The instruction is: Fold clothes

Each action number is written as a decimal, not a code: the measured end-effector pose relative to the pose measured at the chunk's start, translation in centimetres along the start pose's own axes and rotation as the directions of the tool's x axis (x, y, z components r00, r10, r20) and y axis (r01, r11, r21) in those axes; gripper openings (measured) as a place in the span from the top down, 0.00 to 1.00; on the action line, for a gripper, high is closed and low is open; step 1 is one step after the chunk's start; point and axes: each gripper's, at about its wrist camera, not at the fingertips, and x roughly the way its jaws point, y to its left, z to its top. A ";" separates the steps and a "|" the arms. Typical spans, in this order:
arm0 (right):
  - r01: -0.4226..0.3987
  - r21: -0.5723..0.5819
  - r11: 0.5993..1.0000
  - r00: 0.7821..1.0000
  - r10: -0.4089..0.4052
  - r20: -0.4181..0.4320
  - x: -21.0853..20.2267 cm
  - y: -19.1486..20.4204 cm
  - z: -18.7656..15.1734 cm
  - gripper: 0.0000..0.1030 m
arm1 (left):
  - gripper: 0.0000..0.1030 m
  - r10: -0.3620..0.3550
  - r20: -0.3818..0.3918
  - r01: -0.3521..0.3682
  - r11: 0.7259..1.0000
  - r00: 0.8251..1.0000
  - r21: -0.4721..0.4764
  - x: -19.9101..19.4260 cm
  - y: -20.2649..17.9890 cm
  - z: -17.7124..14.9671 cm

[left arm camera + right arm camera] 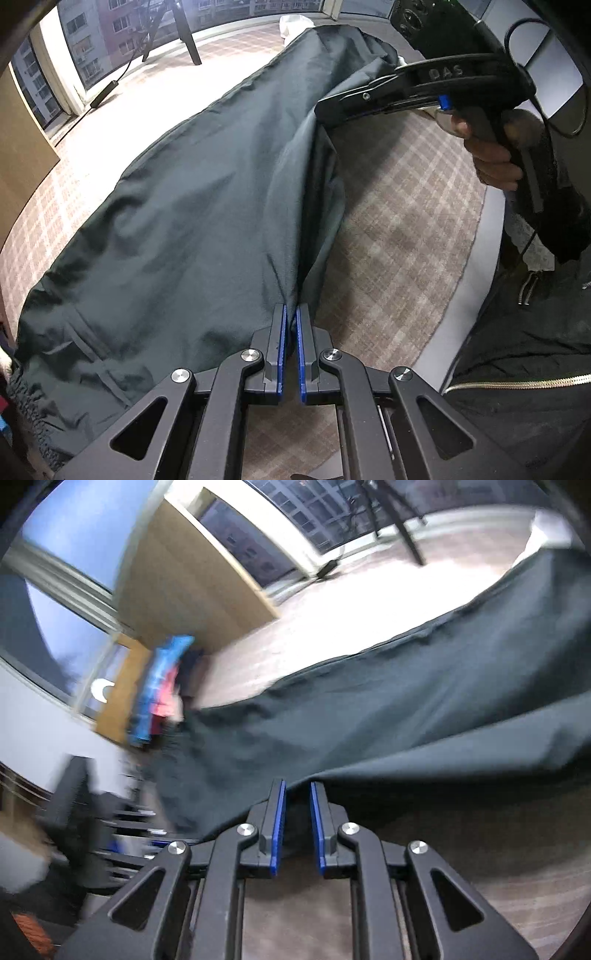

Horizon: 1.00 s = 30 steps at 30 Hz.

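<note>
A dark green garment (184,206) lies spread across a plaid-covered table (406,221). My left gripper (291,306) is shut on a pinched fold at the garment's near edge. Farther along the same edge, my right gripper (321,110), held by a hand (491,162), lifts the fabric off the table. In the right wrist view the dark green garment (406,709) hangs from the right gripper (297,784). Its blue pads (280,812) stand narrowly apart with the cloth's edge caught at their tips.
A blue and pink pile of clothes (162,686) sits at the table's far end beside a wooden cabinet (192,583). White cloth (295,24) lies beyond the garment. The person's dark zipped jacket (517,350) is close by the grey table edge (480,295).
</note>
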 end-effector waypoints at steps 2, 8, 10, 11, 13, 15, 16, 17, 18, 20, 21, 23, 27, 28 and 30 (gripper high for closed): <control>0.049 -0.021 0.999 0.998 -0.050 -0.047 1.4 -0.5 -0.2 0.86 | 0.96 -0.008 0.001 0.008 1.000 1.000 -0.005 -0.2 0.0 -0.1; 0.180 -0.098 0.979 0.964 -0.195 -0.179 3.6 -1.7 -2.2 0.87 | 0.89 -0.066 -0.055 0.066 0.998 0.996 -0.002 0.7 -0.5 -1.2; 0.223 -0.128 0.966 0.951 -0.245 -0.187 3.0 -1.6 -2.4 0.87 | 0.89 -0.081 -0.089 0.080 0.997 0.993 -0.016 1.0 -0.5 -2.1; 0.214 -0.135 0.968 0.955 -0.236 -0.180 2.4 -1.2 -2.3 0.87 | 0.90 -0.079 -0.096 0.077 0.997 0.992 -0.024 0.9 -0.4 -2.5; 0.186 -0.162 0.969 0.968 -0.210 -0.141 1.4 0.0 -2.0 0.86 | 0.88 -0.070 -0.071 0.067 0.997 0.995 -0.044 -0.6 0.3 -3.2; 0.154 -0.201 0.967 0.982 -0.173 -0.078 0.6 1.6 -1.6 0.81 | 0.85 -0.023 -0.040 0.020 0.997 0.999 -0.074 -1.6 1.6 -3.3; 0.139 -0.222 0.965 0.987 -0.153 -0.048 0.3 2.5 -1.4 0.72 | 0.85 0.003 -0.024 -0.005 0.996 1.000 -0.091 -2.0 2.3 -3.3; 0.126 -0.242 0.962 0.990 -0.139 -0.034 1.0 3.2 -1.1 0.65 | 0.85 0.029 -0.009 -0.030 0.994 1.000 -0.108 -2.5 3.0 -3.3; 0.114 -0.262 0.958 0.992 -0.124 -0.024 1.7 4.0 -0.9 0.64 | 0.85 0.028 0.003 -0.028 0.993 1.000 -0.115 -2.2 3.3 -3.1; 0.093 -0.266 0.959 0.988 -0.121 -0.093 4.0 4.3 -0.8 0.64 | 0.85 0.011 0.026 -0.008 0.992 1.000 -0.124 -1.4 3.8 -2.7; 0.115 -0.274 0.955 0.978 -0.157 -0.139 5.1 4.2 -1.5 0.64 | 0.85 0.002 0.020 0.001 0.993 1.000 -0.114 -0.4 3.7 -2.5; 0.121 -0.296 0.947 0.958 -0.189 -0.214 5.9 4.1 -3.2 0.64 | 0.84 -0.003 -0.020 0.001 0.996 1.000 -0.091 2.0 3.3 -2.4; 0.011 -0.263 0.965 0.942 -0.098 -0.320 3.0 3.6 -5.7 0.64 | 0.85 0.025 -0.087 -0.031 0.997 0.996 -0.064 4.0 2.5 -3.0; 0.016 -0.220 0.975 0.961 -0.075 -0.265 0.7 2.7 -5.5 0.64 | 0.85 0.026 -0.071 -0.031 0.997 0.997 -0.064 3.4 2.4 -3.0; 0.105 -0.117 0.988 0.983 -0.121 -0.135 -4.1 -0.8 -4.4 0.64 | 0.84 0.026 -0.031 -0.028 0.998 0.999 -0.049 2.0 1.7 -2.2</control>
